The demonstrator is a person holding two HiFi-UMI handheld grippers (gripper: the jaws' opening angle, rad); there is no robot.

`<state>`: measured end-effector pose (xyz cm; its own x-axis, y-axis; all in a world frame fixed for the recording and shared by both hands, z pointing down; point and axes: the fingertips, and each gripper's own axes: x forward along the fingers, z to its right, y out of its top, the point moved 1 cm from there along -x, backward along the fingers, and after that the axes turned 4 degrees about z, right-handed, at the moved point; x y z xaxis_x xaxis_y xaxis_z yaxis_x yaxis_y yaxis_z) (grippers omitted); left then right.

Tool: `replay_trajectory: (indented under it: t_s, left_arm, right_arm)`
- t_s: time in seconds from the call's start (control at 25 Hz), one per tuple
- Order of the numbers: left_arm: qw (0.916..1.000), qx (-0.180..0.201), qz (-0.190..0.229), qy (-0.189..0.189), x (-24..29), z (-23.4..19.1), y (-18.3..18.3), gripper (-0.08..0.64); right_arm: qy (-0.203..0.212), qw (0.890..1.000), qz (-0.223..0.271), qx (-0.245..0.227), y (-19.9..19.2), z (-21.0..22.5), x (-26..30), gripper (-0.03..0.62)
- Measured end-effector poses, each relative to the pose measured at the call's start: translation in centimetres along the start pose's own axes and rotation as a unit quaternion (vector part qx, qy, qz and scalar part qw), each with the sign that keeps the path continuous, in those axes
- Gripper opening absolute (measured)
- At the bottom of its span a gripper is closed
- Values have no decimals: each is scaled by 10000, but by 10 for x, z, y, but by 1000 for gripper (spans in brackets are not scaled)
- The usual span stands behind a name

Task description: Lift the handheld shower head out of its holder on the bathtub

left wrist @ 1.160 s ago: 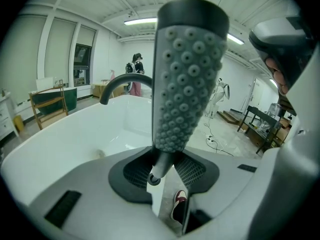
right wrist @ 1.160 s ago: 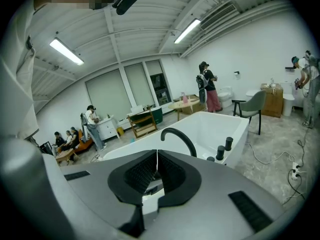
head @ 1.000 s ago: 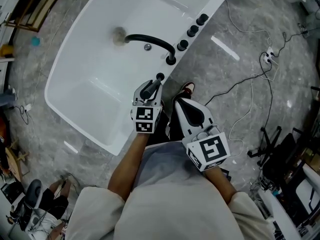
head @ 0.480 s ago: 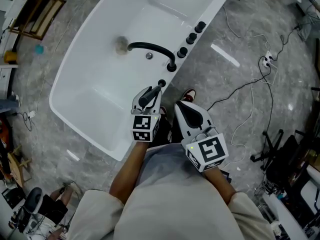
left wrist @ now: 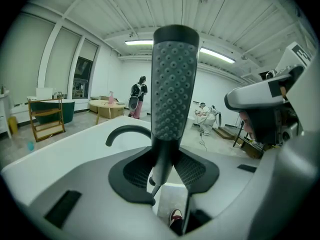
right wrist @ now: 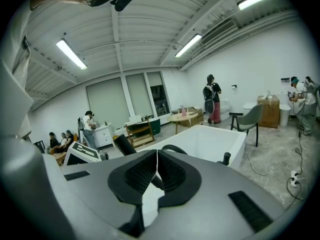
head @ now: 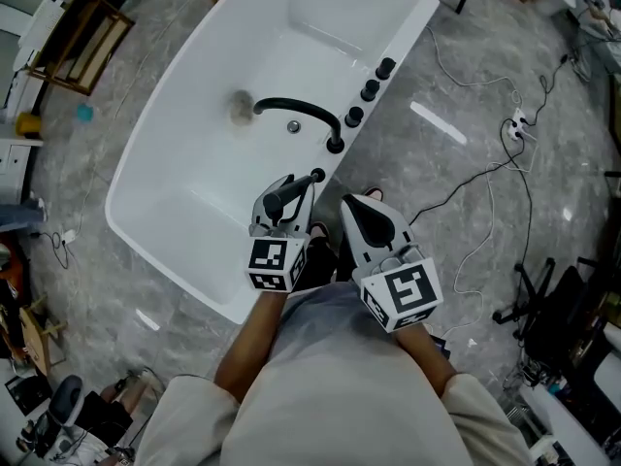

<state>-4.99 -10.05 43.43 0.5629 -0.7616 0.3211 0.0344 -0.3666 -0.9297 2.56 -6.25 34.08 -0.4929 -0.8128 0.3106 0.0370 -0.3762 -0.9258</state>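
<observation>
The left gripper (head: 291,197) is clamped on the handheld shower head (left wrist: 172,84). The left gripper view shows the dimpled grey spray face standing upright above the jaws, with the handle pinched between the two ribbed pads. The right gripper (right wrist: 157,159) has its jaws brought together with nothing between them. It hangs just beside the left gripper, over the grey floor at the tub's near side.

The shower head is positioned above the near rim of the white bathtub (head: 320,17), close to the small black holder (head: 317,176) on that rim. Its narrow lower end drops away below the pads. The views do not show whether that end is clear of the holder.

Bathtub contents: a round drain (head: 240,108) in the basin floor and a small chrome fitting (head: 293,126) beside it. A black curved spout (head: 301,113) arches from the rim over the basin. Three black knobs (head: 370,90) stand in a row on the same rim, beyond the spout base.
</observation>
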Motion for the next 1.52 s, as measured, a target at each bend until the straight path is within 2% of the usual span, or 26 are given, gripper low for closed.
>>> replay_trajectory:
  t_s: [0.2,0.44,0.6,0.92,1.52]
  left_arm:
    - [9997,69,222,-20,-12,-2,21,140]
    - [9992,137,346,-108,-19,-1,34,140]
    - [9989,83,408,-237,-24,4,41,140]
    - [9964,225,680,-449,-41,18,68,140]
    - [9934,317,987,-484,-73,23,99,140]
  right_arm:
    - [-139,9998,132,-88,9,1,-2,18]
    - [-117,9994,222,-247,18,-7,-2,18]
    - [-107,9991,265,-325,22,-13,-3,18]
    - [-150,9983,411,-398,33,-21,-11,18]
    - [-92,9971,517,-545,43,-37,-12,18]
